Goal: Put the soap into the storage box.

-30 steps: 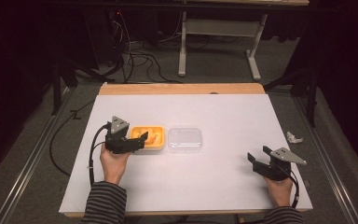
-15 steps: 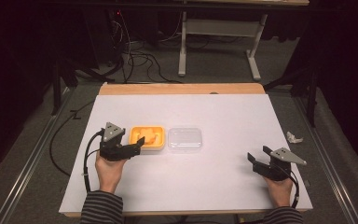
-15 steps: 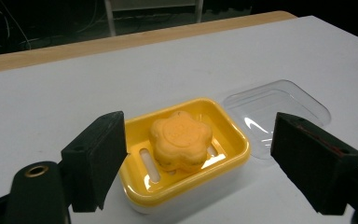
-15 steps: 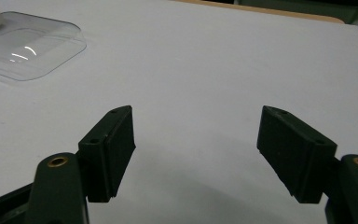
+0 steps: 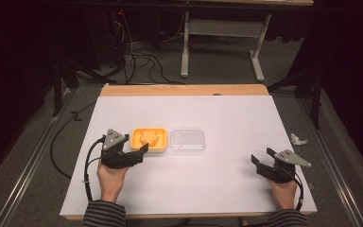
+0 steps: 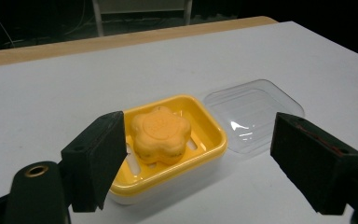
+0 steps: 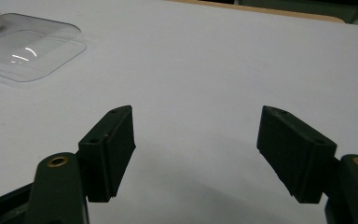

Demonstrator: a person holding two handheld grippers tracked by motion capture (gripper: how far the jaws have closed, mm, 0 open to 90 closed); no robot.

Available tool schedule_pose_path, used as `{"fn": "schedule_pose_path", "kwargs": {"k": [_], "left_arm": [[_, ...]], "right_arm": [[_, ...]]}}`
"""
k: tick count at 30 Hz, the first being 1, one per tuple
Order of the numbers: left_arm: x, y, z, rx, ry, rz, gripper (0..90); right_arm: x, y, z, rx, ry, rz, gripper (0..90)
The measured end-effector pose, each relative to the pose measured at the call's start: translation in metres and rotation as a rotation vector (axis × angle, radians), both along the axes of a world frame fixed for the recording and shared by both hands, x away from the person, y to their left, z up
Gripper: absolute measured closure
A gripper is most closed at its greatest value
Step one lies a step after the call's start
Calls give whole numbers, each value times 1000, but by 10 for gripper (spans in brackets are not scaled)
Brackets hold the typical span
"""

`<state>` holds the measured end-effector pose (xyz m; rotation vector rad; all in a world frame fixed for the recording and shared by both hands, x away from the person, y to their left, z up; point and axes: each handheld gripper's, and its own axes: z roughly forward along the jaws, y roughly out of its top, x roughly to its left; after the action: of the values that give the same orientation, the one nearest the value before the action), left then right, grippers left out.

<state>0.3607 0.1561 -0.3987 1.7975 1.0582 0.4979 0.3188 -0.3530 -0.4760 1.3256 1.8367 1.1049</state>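
A yellow soap dish (image 5: 137, 140) (image 6: 212, 140) sits left of the table's middle and holds an orange flower-shaped soap (image 5: 147, 137) (image 6: 161, 133). Its clear lid (image 5: 188, 141) (image 6: 251, 109) (image 7: 25, 46) lies flat beside it on the right. My left gripper (image 5: 139, 155) (image 6: 205, 161) is open just in front of the dish, with nothing between its jaws. My right gripper (image 5: 257, 164) (image 7: 196, 149) stands open over bare table at the front right.
The white table top (image 5: 227, 109) has a wooden strip (image 5: 184, 90) along its far edge. A crumpled white scrap (image 5: 298, 139) lies on the floor off the right edge. Cables (image 5: 137, 56) and a table frame (image 5: 222, 28) are beyond.
My left gripper has drawn back toward the front left, away from the soap dish. The right gripper has not moved.
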Motion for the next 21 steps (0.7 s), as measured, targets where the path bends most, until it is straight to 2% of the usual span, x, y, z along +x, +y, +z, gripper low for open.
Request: {"fn": "schedule_pose_path", "kwargs": {"k": [5, 8, 21], "left_arm": [[-5, -1, -3, 4, 4, -12, 192], [-8, -3, -5, 27, 5, -20, 192], [-23, -7, -5, 25, -1, -46, 195]], "right_arm": [[0, 0, 0, -4, -3, 4, 279], [1, 0, 0, -7, 0, 6, 279], [0, 0, 0, -3, -1, 3, 280]]}}
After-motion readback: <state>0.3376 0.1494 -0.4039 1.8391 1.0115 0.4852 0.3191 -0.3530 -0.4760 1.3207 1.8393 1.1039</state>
